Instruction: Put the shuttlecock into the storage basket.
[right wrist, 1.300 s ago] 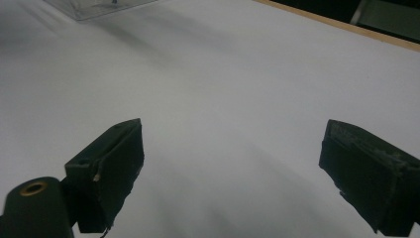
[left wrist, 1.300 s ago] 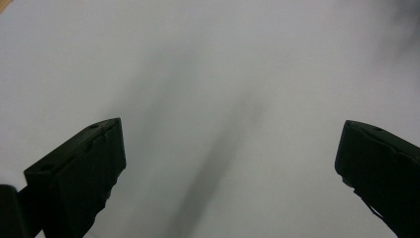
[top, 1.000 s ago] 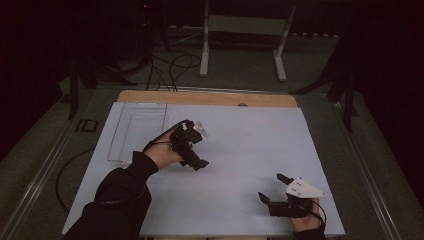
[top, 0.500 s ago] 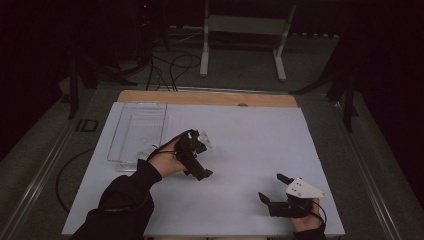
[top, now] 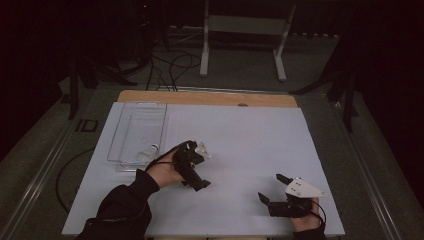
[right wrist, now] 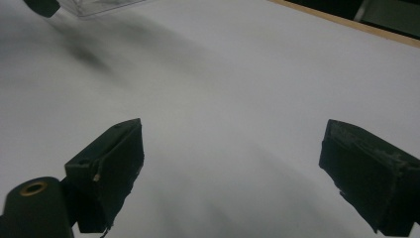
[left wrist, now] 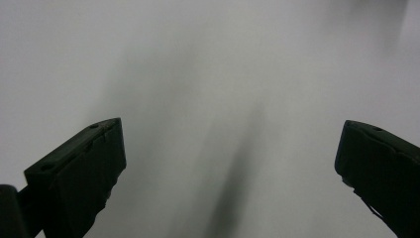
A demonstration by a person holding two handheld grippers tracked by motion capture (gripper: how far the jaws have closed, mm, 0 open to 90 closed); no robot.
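Where your forearms enter at the near edge of the table, your right gripper (top: 270, 190) sits lowest and nearest, held just above the white table sheet (top: 250, 140) toward its near right corner, a grey three-cornered plate on top; its jaws stand spread wide with only bare sheet between them, as the right gripper view (right wrist: 230, 173) confirms. Item next: your left gripper (top: 197, 181), a little farther in and left of centre, carried in your left hand (top: 167, 172) with a dark sleeve (top: 122, 210) behind it; its jaws are likewise spread wide and hold nothing, the left gripper view (left wrist: 230, 173) showing plain white surface between them, blurred. Item beyond: a clear plastic tray (top: 125, 145) lying flat on the far left part of the sheet, just beside your left hand, with a small clear bottle (top: 148, 151) lying on its side in the tray's near end. Nothing lies between either gripper and the tray. Item farther: a bare wooden strip (top: 210, 97) of tabletop along the sheet's far edge. Item farthest: dark floor with loose cables (top: 172, 62) and a pale metal stand (top: 245, 35). No readable lettering or brand mark can be made out on any item.
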